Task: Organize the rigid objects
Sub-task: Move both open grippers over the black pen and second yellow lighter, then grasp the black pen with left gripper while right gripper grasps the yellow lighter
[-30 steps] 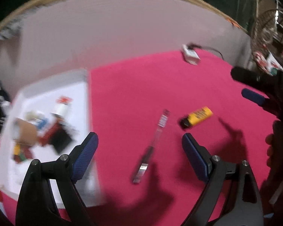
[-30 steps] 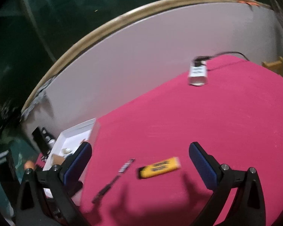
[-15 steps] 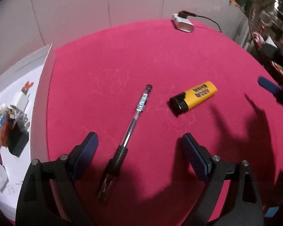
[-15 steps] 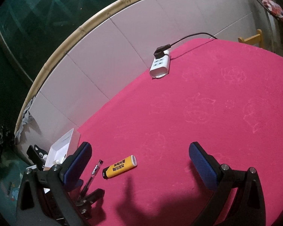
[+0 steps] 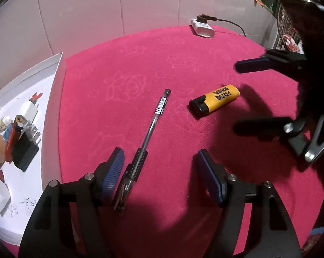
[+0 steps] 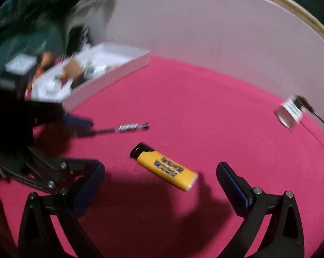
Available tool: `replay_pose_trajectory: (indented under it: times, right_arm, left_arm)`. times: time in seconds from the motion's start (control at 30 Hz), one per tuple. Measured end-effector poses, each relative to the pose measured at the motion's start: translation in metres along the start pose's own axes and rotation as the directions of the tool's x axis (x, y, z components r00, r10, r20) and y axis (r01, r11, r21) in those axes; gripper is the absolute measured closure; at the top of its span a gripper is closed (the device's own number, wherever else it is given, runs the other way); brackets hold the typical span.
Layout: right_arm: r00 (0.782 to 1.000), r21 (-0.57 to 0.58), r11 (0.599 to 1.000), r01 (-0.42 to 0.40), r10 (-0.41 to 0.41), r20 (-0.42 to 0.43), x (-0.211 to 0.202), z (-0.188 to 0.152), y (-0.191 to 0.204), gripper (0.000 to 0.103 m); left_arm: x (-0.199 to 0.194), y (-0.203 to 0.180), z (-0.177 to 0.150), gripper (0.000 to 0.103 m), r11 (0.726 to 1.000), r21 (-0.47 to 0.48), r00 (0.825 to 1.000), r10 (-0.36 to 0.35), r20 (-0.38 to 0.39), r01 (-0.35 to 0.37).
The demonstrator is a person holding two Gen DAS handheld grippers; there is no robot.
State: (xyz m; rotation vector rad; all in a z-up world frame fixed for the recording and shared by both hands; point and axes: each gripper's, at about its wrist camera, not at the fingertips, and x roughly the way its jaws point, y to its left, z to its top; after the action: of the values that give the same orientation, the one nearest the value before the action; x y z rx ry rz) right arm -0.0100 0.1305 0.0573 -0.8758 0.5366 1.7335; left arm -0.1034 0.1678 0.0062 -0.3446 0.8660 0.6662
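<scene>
Two loose items lie on the pink cloth tabletop (image 5: 205, 53). I hold the left tool (image 5: 159, 172) released, straddling the grip of the clear ballpoint pen (image 5: 152, 126); its axis runs far-right. The right tool (image 6: 159, 185), released, straddles the yellow plastic lighter (image 6: 165, 168). The white tray (image 5: 54, 99) sits left.

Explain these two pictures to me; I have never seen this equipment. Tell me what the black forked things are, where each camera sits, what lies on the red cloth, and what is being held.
There is no robot here: a person holds a two-finger gripper in each hand, each with a camera looking along its fingers. One picture is from the left gripper, the other from the right gripper. Both have their jaws open and hold nothing. On the red cloth lie a clear pen, close by the left gripper's fingers, a yellow lighter and a white power strip. A white tray at the side holds small items.
</scene>
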Motion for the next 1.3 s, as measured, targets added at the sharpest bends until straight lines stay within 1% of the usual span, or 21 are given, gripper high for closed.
replay_pose_trajectory:
  times: [0.1, 0.17, 0.2, 0.3, 0.37, 0.4, 0.43, 0.57, 0.67, 0.7, 0.73, 0.77, 0.8, 0.83, 0.87, 0.9, 0.93, 0.97, 1.03, 1.1, 1.3]
  right_arm:
    - [1.0, -0.046, 0.999, -0.028, 0.028, -0.001, 0.009, 0.008, -0.004, 0.0]
    - [0.997, -0.073, 0.995, -0.072, 0.072, 0.001, 0.014, 0.012, -0.006, 0.0]
    - [0.995, -0.086, 0.992, -0.096, 0.096, 0.002, 0.017, 0.013, -0.007, 0.0]
    - [0.989, -0.164, 0.976, -0.145, 0.144, -0.019, 0.029, 0.013, -0.003, 0.0]
    - [0.988, -0.204, 0.967, -0.155, 0.148, -0.047, 0.039, 0.009, 0.0, 0.0]
    - [0.984, -0.201, 0.965, -0.17, 0.154, -0.092, 0.045, 0.006, -0.002, 0.0]
    - [0.983, -0.191, 0.965, -0.179, 0.168, -0.07, 0.043, 0.005, -0.004, 0.0]
    - [0.986, -0.176, 0.973, -0.151, 0.136, -0.095, 0.043, 0.004, -0.005, 0.0]
    - [0.986, -0.171, 0.973, -0.156, 0.142, -0.087, 0.044, 0.004, -0.004, 0.001]
    - [0.986, -0.169, 0.973, -0.156, 0.144, -0.086, 0.045, 0.004, -0.003, 0.003]
    - [0.986, -0.169, 0.973, -0.159, 0.148, -0.08, 0.044, 0.004, -0.003, 0.01]
    - [0.986, -0.169, 0.972, -0.163, 0.152, -0.073, 0.042, 0.004, -0.004, 0.023]
    - [0.985, -0.168, 0.971, -0.169, 0.159, -0.071, 0.039, 0.004, -0.004, 0.031]
    - [0.984, -0.165, 0.971, -0.174, 0.164, -0.073, 0.036, 0.003, -0.005, 0.047]
    - [0.983, -0.161, 0.971, -0.177, 0.167, -0.075, 0.033, 0.002, -0.007, 0.069]
    - [0.982, -0.155, 0.971, -0.184, 0.173, -0.081, 0.03, 0.002, -0.006, 0.079]
    - [0.982, -0.161, 0.971, -0.178, 0.166, -0.086, 0.029, -0.001, 0.0, 0.08]
    - [0.985, -0.172, 0.971, -0.163, 0.151, -0.081, 0.027, -0.005, 0.004, 0.08]
    - [0.987, -0.169, 0.974, -0.153, 0.143, -0.068, 0.022, -0.011, 0.013, 0.08]
    - [0.991, -0.146, 0.98, -0.135, 0.131, -0.042, 0.017, -0.017, 0.017, 0.08]
    - [0.993, 0.059, 0.993, -0.102, 0.098, 0.061, 0.001, -0.035, 0.007, 0.08]
  left_arm:
    - [0.001, 0.0, 0.0, 0.029, 1.0, 0.019, 1.0, -0.011, -0.001, 0.011]
    - [0.002, 0.0, 0.0, 0.026, 1.0, 0.023, 1.0, -0.014, 0.004, 0.014]
    - [0.003, -0.001, 0.0, 0.022, 0.999, 0.027, 1.0, -0.02, 0.008, 0.02]
    - [0.003, -0.002, -0.003, 0.021, 0.999, 0.04, 0.999, -0.025, 0.027, 0.024]
    - [0.003, -0.001, -0.002, 0.021, 0.999, 0.041, 0.999, -0.033, 0.022, 0.032]
    - [0.003, -0.001, -0.002, 0.021, 0.998, 0.045, 0.999, -0.033, 0.019, 0.032]
    - [0.002, -0.001, -0.003, 0.021, 0.998, 0.047, 0.999, -0.033, 0.02, 0.032]
    - [0.001, -0.002, -0.002, 0.021, 0.998, 0.052, 0.999, -0.034, 0.013, 0.033]
    - [-0.001, -0.003, -0.002, 0.025, 0.998, 0.058, 0.999, -0.036, 0.016, 0.035]
    - [-0.002, -0.003, -0.002, 0.032, 0.997, 0.06, 0.999, -0.039, 0.017, 0.038]
    - [-0.004, -0.003, -0.003, 0.04, 0.997, 0.062, 0.999, -0.04, 0.018, 0.039]
    - [-0.006, -0.003, -0.003, 0.046, 0.997, 0.062, 0.999, -0.041, 0.02, 0.04]
    - [-0.007, -0.003, -0.003, 0.057, 0.997, 0.061, 0.999, -0.042, 0.021, 0.041]
    - [-0.008, -0.003, -0.004, 0.067, 0.997, 0.06, 0.999, -0.047, 0.021, 0.045]
    - [-0.01, -0.004, -0.005, 0.072, 0.997, 0.063, 0.999, -0.043, 0.02, 0.042]
    - [-0.011, -0.006, -0.006, 0.084, 0.997, 0.069, 0.999, -0.048, 0.021, 0.046]
    - [-0.012, -0.008, -0.007, 0.091, 0.996, 0.073, 0.998, -0.055, 0.02, 0.053]
    - [-0.013, -0.011, -0.008, 0.093, 0.996, 0.079, 0.998, -0.053, 0.023, 0.051]
    - [-0.015, -0.016, -0.011, 0.093, 0.995, 0.088, 0.999, -0.039, 0.037, 0.035]
    - [-0.016, -0.014, -0.014, 0.093, 0.997, 0.054, 0.998, -0.054, 0.045, 0.051]
    - [-0.026, -0.01, -0.019, 0.093, 0.997, 0.006, 0.994, -0.077, 0.072, 0.077]
